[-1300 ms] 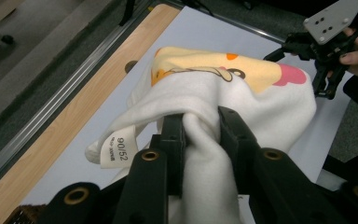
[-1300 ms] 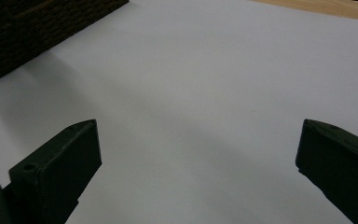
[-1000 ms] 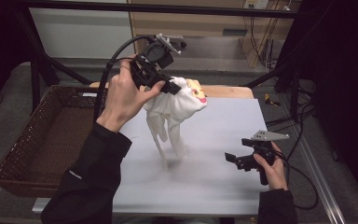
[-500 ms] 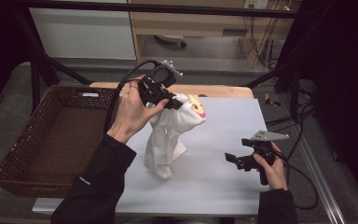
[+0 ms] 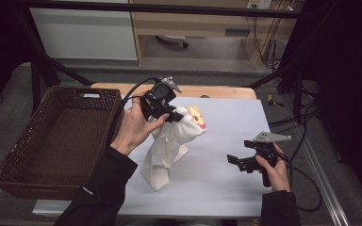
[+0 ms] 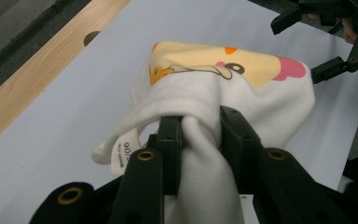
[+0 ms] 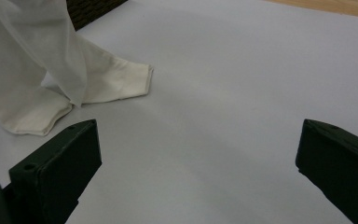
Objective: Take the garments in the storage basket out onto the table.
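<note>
Garment (image 5: pixel 169 146) hangs pinched in the left gripper (image 5: pixel 173 115) beside the basket (image 5: pixel 52 141); lift it clear before swinging over. Right gripper (image 5: pixel 234 161) waits spread.

One garment (image 5: pixel 169 146) lies on the bench (image 5: pixel 226 179). One basket (image 5: pixel 56 141) sits at its left edge. Two hand-held grippers: left (image 5: pixel 172 114), right (image 5: pixel 233 160).

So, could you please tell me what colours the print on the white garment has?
Yellow, with orange and pink patches and dark outlines on the white garment; it shows best in the left gripper view.
</note>
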`<state>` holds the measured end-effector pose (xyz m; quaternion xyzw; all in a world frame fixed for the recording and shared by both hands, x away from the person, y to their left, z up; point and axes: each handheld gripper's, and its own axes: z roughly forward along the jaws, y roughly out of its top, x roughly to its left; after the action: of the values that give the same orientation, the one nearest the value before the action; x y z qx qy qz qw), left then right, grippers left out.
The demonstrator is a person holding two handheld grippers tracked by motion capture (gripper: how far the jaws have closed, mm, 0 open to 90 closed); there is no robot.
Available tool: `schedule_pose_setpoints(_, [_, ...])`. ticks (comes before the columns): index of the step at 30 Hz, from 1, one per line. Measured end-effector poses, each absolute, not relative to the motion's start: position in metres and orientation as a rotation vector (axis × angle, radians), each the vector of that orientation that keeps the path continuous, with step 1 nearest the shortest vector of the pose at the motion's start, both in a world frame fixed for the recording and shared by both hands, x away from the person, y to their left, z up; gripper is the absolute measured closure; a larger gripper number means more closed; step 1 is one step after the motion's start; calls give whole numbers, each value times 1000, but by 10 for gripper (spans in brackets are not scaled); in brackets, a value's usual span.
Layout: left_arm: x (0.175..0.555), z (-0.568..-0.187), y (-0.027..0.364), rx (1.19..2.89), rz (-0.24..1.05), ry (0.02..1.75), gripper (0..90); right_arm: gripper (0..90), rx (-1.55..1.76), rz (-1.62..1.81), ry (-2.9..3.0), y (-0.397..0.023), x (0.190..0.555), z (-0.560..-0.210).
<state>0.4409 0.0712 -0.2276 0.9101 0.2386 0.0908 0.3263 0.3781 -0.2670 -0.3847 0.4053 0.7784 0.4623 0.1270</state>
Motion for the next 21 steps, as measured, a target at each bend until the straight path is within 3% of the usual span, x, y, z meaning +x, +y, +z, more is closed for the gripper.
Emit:
schedule_pose_setpoints(18, [443,-292,64,2442,147,671,677,7,1176,1346,2265,-266,378,-385])
schedule_pose_setpoints(21, [443,-300,64,2467,144,685,611,7,1177,1345,2265,-266,378,-385])
